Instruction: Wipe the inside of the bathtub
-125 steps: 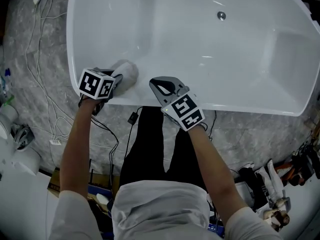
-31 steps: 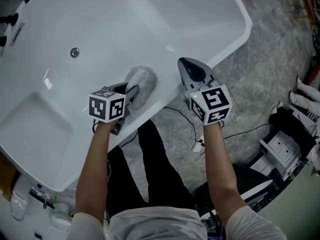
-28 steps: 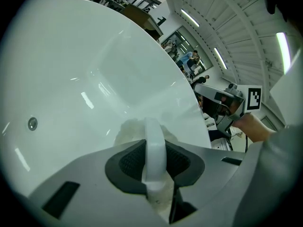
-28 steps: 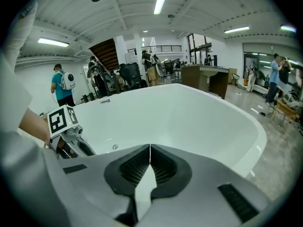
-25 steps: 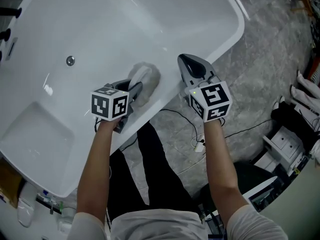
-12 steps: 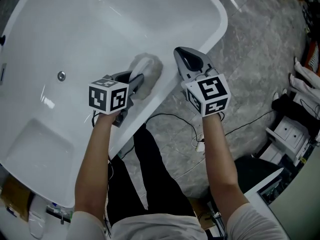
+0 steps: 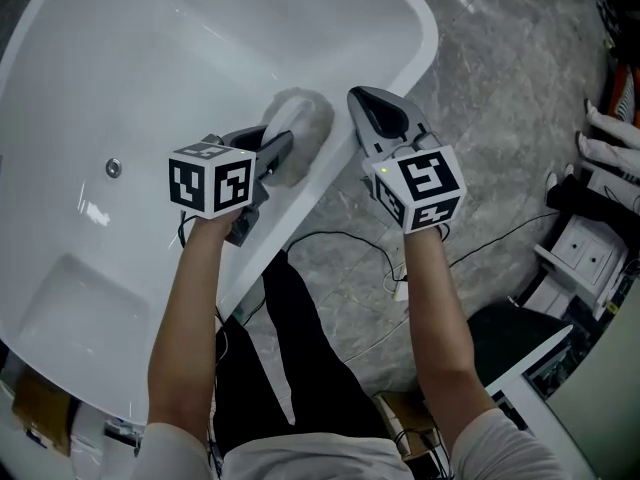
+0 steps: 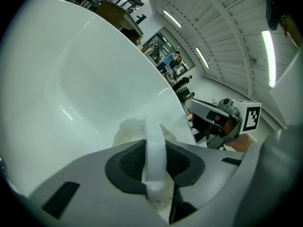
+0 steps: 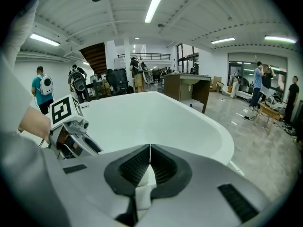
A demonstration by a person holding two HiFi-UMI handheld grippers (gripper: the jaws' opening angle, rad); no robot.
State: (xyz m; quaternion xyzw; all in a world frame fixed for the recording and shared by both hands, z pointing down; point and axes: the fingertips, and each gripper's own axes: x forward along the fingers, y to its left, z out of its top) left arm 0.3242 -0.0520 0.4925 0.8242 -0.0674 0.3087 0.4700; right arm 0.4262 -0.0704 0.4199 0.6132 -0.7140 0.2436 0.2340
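The white bathtub fills the upper left of the head view, its drain at the left. My left gripper is shut on a white wiping pad by its strap, and the pad lies against the tub's inner wall just below the near rim. The pad shows beyond the jaws in the left gripper view. My right gripper is shut with nothing in it and hovers over the rim, right of the pad. In the right gripper view its jaws meet above the tub.
Grey marbled floor surrounds the tub. A black cable and a white plug lie on the floor by my legs. Boxes and clutter stand at the right. People and a counter stand far behind the tub.
Over five seconds I have moved round toward the tub's rounded end. In the last second the left gripper slid the pad along the inner wall toward that end, the right gripper keeping beside it.
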